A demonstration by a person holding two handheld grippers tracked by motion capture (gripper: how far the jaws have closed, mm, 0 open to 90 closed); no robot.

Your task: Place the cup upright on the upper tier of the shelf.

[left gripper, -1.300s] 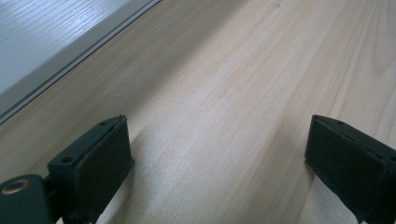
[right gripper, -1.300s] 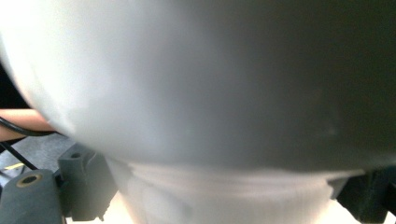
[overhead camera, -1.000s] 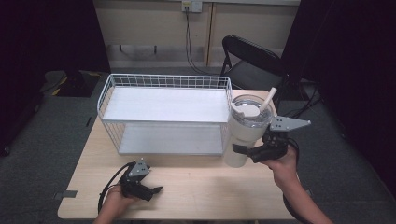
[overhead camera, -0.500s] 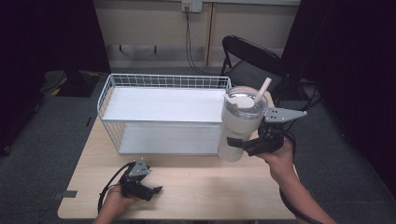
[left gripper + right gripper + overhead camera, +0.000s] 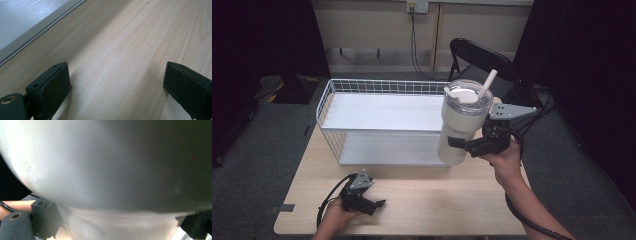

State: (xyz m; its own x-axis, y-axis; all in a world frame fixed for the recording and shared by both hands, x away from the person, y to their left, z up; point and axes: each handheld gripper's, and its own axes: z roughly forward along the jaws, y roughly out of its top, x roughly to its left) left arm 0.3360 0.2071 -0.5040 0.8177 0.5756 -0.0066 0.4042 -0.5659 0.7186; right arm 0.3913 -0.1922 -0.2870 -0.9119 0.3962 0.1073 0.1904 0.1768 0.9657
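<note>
The white wire rack (image 5: 382, 122) takes up the far half of the counter (image 5: 437, 200), its mesh walls closing the left and back sides; its upper shelf is bare, so there is room above it. The tumbler (image 5: 462, 125), clamped in the right claw (image 5: 462, 145), hangs in the air just off the rack's right end and blocks passage there, straw (image 5: 487, 84) jutting upward. The near strip of counter lies free between the two hands. The left claw (image 5: 374, 204) rests low on it, jaws spread over bare wood (image 5: 120, 62). A folding chair (image 5: 482, 57) stands behind the counter's far right corner.
</note>
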